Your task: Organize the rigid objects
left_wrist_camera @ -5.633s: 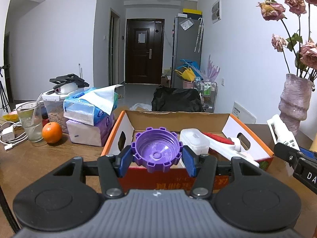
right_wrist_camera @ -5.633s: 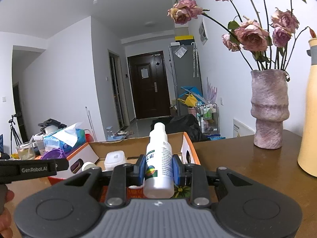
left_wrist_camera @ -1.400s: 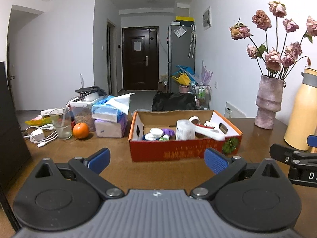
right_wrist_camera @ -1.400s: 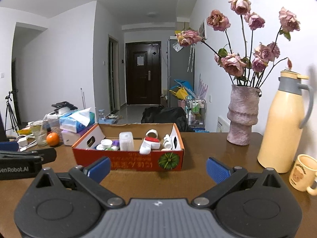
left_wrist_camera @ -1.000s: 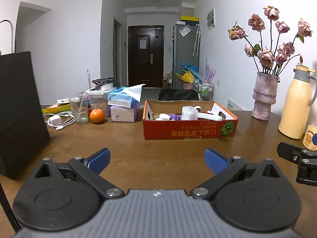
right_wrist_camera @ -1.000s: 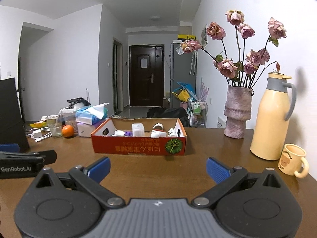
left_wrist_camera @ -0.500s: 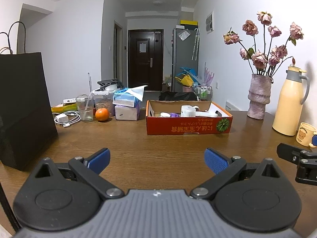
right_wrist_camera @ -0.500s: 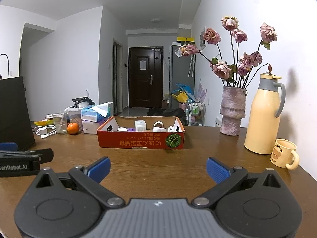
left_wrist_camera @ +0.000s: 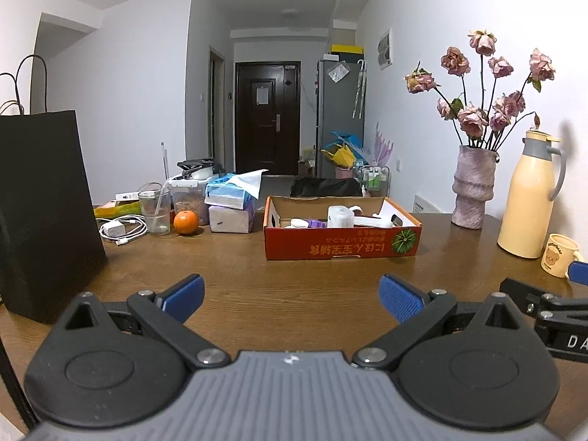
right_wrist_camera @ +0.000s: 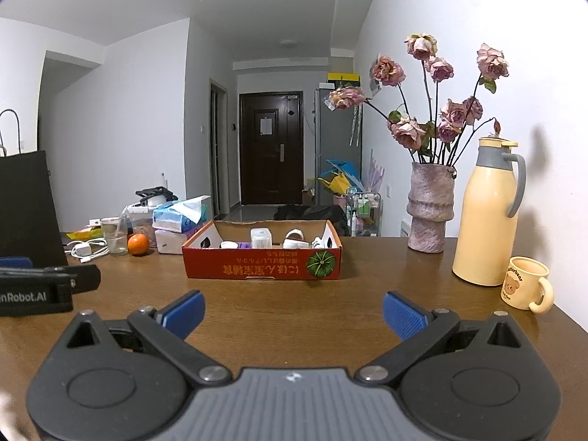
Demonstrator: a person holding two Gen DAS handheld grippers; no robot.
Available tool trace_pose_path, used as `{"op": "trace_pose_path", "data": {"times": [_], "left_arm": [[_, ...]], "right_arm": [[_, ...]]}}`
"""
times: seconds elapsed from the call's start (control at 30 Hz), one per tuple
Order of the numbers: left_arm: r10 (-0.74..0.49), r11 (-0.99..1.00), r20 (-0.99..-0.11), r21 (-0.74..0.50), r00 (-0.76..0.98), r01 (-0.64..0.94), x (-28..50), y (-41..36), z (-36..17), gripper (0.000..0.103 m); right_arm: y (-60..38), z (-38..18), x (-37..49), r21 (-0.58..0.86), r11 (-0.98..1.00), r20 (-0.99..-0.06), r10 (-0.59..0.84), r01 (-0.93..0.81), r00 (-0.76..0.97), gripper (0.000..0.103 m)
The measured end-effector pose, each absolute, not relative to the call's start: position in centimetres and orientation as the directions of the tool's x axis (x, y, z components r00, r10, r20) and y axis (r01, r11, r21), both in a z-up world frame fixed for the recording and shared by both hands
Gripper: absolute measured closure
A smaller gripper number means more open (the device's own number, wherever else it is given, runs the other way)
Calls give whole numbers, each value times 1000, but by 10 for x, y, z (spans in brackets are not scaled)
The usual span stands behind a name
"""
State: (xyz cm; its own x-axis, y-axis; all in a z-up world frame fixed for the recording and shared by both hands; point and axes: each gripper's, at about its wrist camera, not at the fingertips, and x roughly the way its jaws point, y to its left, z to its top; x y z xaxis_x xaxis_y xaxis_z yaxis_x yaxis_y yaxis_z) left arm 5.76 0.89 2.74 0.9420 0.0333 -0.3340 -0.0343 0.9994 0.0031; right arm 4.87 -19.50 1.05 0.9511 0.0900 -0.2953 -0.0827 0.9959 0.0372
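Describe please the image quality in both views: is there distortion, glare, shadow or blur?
Left wrist view: strong fisheye bending, dark corners; the cardboard box is sharp, and the table shows soft ceiling glare. Right wrist view: same curved walls; the thermos throws a clear shadow on the wall; the mug near the edge looks stretched; no motion blur.

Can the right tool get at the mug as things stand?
Probably yes. The right tool is open and holds nothing, and the mug stands apart from the flask with bare table in front of it.
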Motion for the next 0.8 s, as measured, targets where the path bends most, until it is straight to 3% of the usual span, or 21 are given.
{"op": "trace_pose_path", "data": {"times": [0.23, 0.63, 0.8], "left_arm": [[19, 1000, -371, -3, 928, -21, 67, 1, 25, 0], [15, 1000, -325, -9, 946, -19, 63, -6, 54, 0], [-2, 1000, -360, -5, 933, 1, 71, -13, 46, 0]], "right_arm": [[-201, 13, 50, 37, 996, -291, 84, -76, 953, 0], [-205, 17, 51, 42, 996, -280, 85, -76, 956, 0], [-206, 19, 53, 36, 997, -283, 78, -70, 956, 0]]}}
